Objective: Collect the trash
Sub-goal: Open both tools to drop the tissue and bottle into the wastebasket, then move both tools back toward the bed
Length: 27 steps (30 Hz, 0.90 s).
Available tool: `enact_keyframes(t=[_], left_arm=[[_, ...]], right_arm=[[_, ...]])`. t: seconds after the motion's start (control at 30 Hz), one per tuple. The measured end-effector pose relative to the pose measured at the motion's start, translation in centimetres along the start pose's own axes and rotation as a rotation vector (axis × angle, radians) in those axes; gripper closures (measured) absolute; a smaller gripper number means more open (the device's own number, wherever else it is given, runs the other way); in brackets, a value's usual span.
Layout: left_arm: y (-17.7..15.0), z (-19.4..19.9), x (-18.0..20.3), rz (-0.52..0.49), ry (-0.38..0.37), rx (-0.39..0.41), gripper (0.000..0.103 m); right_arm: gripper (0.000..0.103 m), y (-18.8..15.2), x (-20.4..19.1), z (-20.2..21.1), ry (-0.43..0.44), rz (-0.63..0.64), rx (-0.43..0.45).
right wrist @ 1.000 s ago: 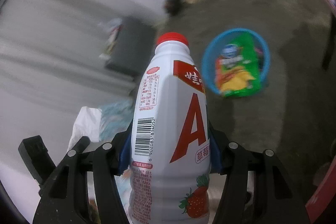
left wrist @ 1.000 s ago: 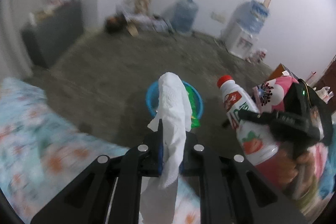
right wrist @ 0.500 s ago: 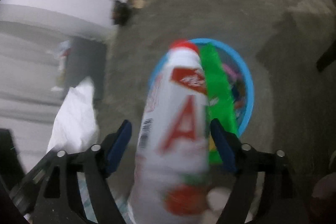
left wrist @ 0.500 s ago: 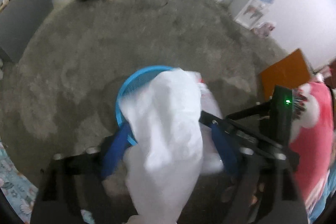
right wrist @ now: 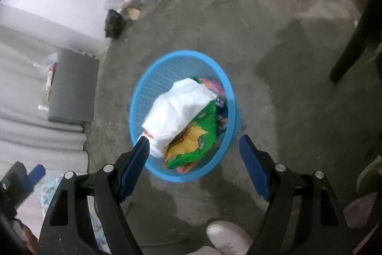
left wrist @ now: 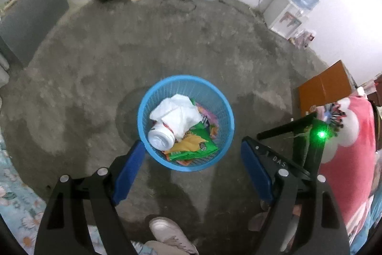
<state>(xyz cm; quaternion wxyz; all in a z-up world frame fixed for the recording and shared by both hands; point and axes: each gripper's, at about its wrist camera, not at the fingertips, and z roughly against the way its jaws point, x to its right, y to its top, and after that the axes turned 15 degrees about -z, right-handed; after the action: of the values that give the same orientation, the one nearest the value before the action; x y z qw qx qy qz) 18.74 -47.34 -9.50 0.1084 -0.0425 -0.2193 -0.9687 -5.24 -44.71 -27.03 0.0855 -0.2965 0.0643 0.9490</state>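
We record the left gripper (left wrist: 193,157) with its blue fingers (left wrist: 129,171) spread wide and holding nothing, and the right gripper (right wrist: 194,155) likewise spread wide and empty, both poised above the blue basket (left wrist: 216,97) on the concrete floor (left wrist: 95,68). Inside the basket we list a crumpled white paper towel (left wrist: 177,112) lying over a white bottle (left wrist: 161,138) on its side, with a green snack bag (left wrist: 193,148) beside and beneath them. Further out we note a white shoe (left wrist: 168,232) below the fingers, a water dispenser (left wrist: 293,8) by the far wall, and an orange box (left wrist: 324,87) to the right.
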Motion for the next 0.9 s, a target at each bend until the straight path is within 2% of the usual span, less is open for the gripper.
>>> enact_keyframes(t=[0.17, 0.23, 0.27, 0.4, 0.5, 0.53, 0.63, 0.7, 0.8, 0.9], left_arm=[[-2.5, 7.5, 1.4, -0.046, 0.021, 0.118, 0.023], [-4.3, 11.2, 1.7, -0.052, 0.057, 0.183, 0.023], [-5.0, 12.8, 1.9, -0.046, 0.080, 0.219, 0.023], [-10.2, 20.8, 2.5, 0.018, 0.203, 0.378, 0.007], [-14.3, 25.3, 3.0, 0.067, 0.269, 0.448, 0.006], [-16.2, 27.0, 3.3, 0.102, 0.315, 0.466, 0.006], [-20.4, 30.0, 4.2, 0.198, 0.398, 0.506, 0.006], [-24.3, 31.8, 5.3, 0.298, 0.507, 0.533, 0.006], [-29.0, 33.5, 7.0, 0.403, 0.692, 0.533, 0.006], [-32.7, 34.1, 8.4, 0.459, 0.828, 0.500, 0.006]], right_arm=[[0.029, -1.6, -3.4, 4.3, 0.042, 0.121, 0.086], [0.026, -3.0, -5.1, 6.2, 0.065, 0.190, 0.113], [0.025, -4.1, -6.2, 7.6, 0.086, 0.239, 0.128], [0.018, -9.2, -10.1, 12.3, 0.162, 0.439, 0.182], [0.013, -13.9, -12.5, 15.9, 0.228, 0.604, 0.208], [0.010, -15.1, -13.0, 16.8, 0.249, 0.638, 0.211], [0.008, -20.0, -14.2, 20.2, 0.325, 0.764, 0.254], [0.008, -22.6, -14.3, 21.8, 0.361, 0.831, 0.267], [0.008, -26.6, -14.2, 23.2, 0.425, 0.938, 0.234], [0.008, -29.9, -13.9, 24.2, 0.463, 1.007, 0.164]])
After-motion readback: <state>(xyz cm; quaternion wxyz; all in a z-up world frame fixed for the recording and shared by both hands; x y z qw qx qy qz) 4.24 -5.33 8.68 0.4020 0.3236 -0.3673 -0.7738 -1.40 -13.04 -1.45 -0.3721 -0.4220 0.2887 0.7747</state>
